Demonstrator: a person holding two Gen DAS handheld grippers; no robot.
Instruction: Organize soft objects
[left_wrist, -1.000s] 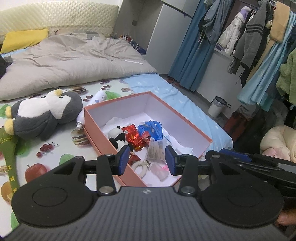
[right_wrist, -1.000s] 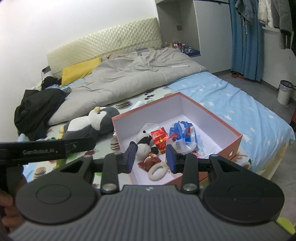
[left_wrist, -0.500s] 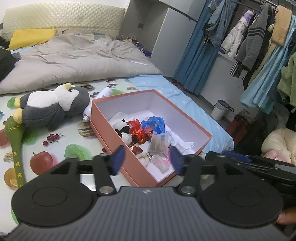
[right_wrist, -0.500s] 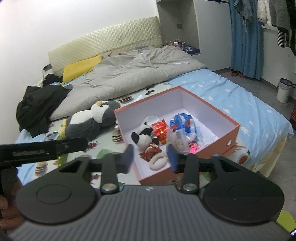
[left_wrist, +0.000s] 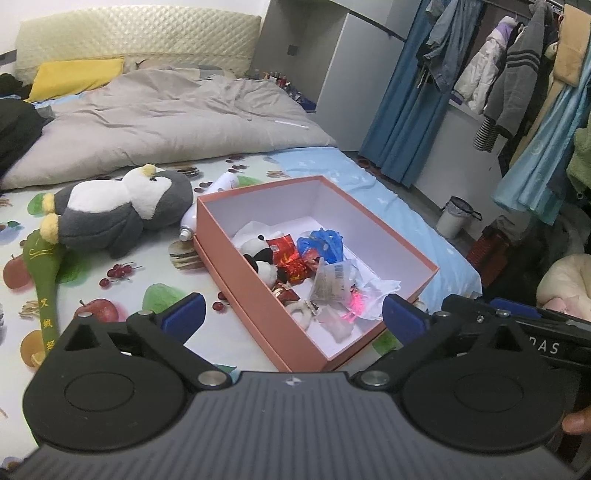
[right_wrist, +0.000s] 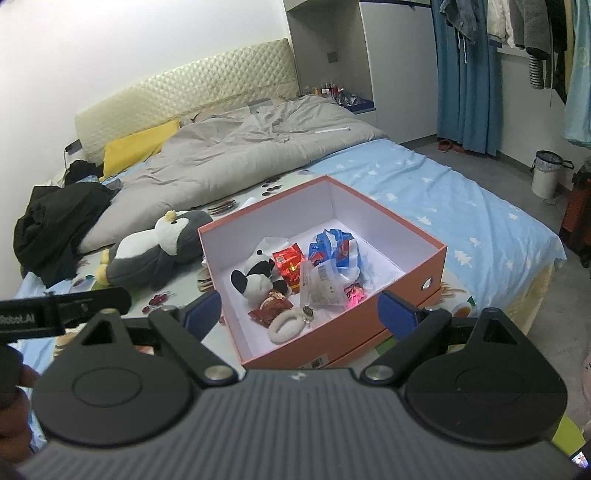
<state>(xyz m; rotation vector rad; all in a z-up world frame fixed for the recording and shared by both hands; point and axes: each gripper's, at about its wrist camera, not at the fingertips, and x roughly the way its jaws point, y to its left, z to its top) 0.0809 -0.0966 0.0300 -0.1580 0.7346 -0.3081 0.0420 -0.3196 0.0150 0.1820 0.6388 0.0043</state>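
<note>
An open orange box (left_wrist: 236, 266) (right_wrist: 343, 343) sits on the bed. Inside lie a small panda plush (left_wrist: 264, 264) (right_wrist: 255, 275), red wrappers (left_wrist: 286, 254), a blue bag (left_wrist: 325, 245), a clear packet (right_wrist: 321, 282) and a white fluffy ring (right_wrist: 286, 325). A grey and white penguin plush (left_wrist: 114, 210) (right_wrist: 155, 251) lies on the sheet left of the box. My left gripper (left_wrist: 291, 319) is open and empty, above the box's near end. My right gripper (right_wrist: 299, 312) is open and empty, above the box's near side.
A green plush stick (left_wrist: 46, 284) lies left of the penguin. A white bottle (left_wrist: 210, 199) lies behind the box. A grey duvet (left_wrist: 166, 122), a yellow pillow (right_wrist: 138, 146) and black clothes (right_wrist: 55, 225) cover the far bed. Hanging clothes (left_wrist: 517, 74) and a bin (right_wrist: 546, 177) stand at the right.
Both grippers have opened wide from nearly shut. Both have drawn back slightly, so the box and penguin show more fully.
</note>
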